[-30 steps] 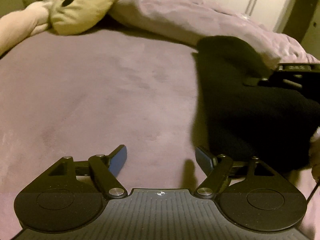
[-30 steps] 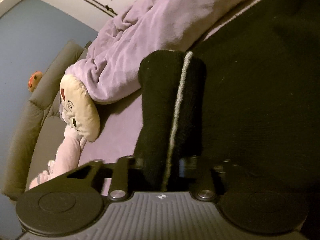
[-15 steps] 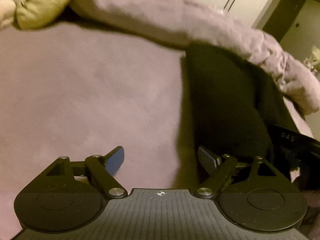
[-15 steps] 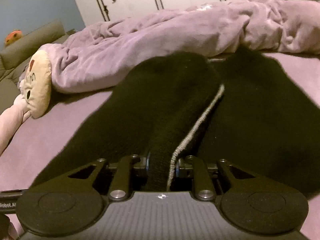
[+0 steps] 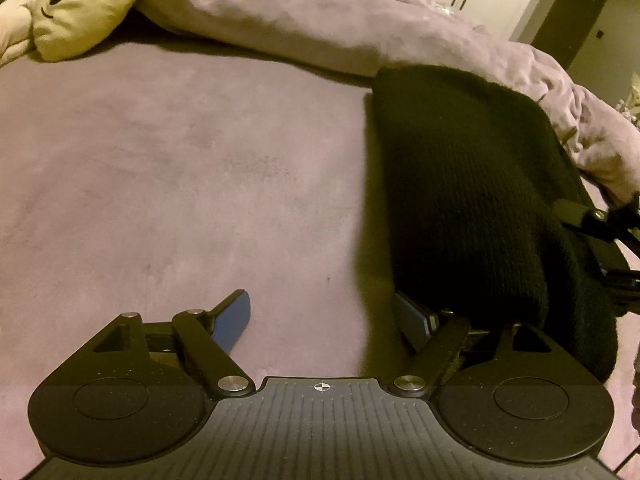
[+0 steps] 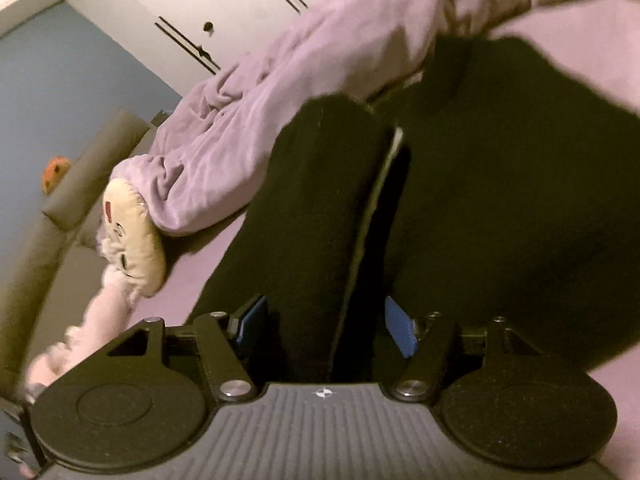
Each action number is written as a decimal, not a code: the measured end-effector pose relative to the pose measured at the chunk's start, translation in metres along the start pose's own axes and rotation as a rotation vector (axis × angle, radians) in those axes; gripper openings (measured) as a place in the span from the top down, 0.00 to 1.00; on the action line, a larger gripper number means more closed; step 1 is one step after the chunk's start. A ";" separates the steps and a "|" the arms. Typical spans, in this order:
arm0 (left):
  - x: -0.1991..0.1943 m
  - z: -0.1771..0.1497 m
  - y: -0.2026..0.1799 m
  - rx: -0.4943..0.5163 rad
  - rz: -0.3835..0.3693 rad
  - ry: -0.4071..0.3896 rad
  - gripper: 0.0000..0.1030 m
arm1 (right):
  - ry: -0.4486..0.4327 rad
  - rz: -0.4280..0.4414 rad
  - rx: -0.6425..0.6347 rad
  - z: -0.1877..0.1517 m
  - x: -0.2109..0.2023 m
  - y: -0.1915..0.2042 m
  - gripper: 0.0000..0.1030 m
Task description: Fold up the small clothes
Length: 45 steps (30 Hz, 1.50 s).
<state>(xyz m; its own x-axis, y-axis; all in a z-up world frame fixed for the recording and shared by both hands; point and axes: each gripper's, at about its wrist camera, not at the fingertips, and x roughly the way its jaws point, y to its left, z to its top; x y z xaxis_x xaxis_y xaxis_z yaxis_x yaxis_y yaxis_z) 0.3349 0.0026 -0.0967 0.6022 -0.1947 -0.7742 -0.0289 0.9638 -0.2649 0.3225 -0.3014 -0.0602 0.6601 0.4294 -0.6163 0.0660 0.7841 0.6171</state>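
Note:
A black knitted garment [image 5: 472, 184] lies folded on the purple bed surface [image 5: 160, 168], at the right of the left wrist view. My left gripper [image 5: 324, 316] is open and empty, its right finger just under the garment's near edge. In the right wrist view the garment [image 6: 320, 216] with a pale trim runs between the blue pads [image 6: 400, 332] of my right gripper [image 6: 324, 328]. Its jaws stand apart with the cloth loose between them. The right gripper also shows at the right edge of the left wrist view [image 5: 600, 220].
A crumpled purple blanket [image 5: 360, 28] lies along the far side of the bed. A cream plush toy [image 5: 80, 4] sits at the far left. White wardrobe doors [image 6: 208, 12] and a blue wall [image 6: 60, 88] stand behind.
My right gripper has opened; it was shut on the garment's folded edge. The garment now lies lower on the bed. My left gripper stayed open and shifted slightly.

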 end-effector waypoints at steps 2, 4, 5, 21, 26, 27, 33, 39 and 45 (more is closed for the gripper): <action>0.000 0.000 0.001 -0.004 -0.004 0.002 0.19 | 0.005 0.009 0.004 0.002 0.003 0.001 0.38; 0.000 0.000 0.002 -0.006 -0.008 0.001 0.19 | 0.039 0.035 0.050 0.004 0.012 -0.005 0.35; 0.001 0.000 0.002 -0.009 -0.008 0.001 0.19 | 0.050 0.054 0.066 0.003 0.015 -0.011 0.34; -0.005 -0.007 0.006 0.010 -0.012 -0.008 0.20 | 0.078 0.108 0.004 0.007 0.044 0.015 0.71; -0.018 -0.008 0.008 -0.016 -0.048 -0.027 0.19 | -0.049 -0.105 -0.370 0.027 0.013 0.080 0.77; -0.020 -0.009 0.006 -0.014 -0.054 -0.036 0.18 | -0.087 -0.133 -0.432 0.034 0.003 0.091 0.78; -0.023 -0.008 -0.013 0.022 -0.085 -0.065 0.16 | -0.248 -0.347 -0.691 0.060 -0.037 0.101 0.77; -0.008 -0.007 -0.028 0.040 -0.093 -0.029 0.16 | -0.178 -0.624 -0.739 0.057 -0.007 0.009 0.66; -0.003 -0.002 -0.035 0.014 -0.146 0.011 0.16 | -0.154 -0.465 -0.422 0.070 -0.038 -0.048 0.26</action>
<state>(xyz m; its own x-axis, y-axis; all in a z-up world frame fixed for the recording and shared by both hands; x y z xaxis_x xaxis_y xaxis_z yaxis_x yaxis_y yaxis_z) 0.3330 -0.0311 -0.0860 0.5902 -0.3346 -0.7346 0.0692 0.9277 -0.3670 0.3472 -0.3864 -0.0320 0.7355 -0.0418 -0.6762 0.0914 0.9951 0.0379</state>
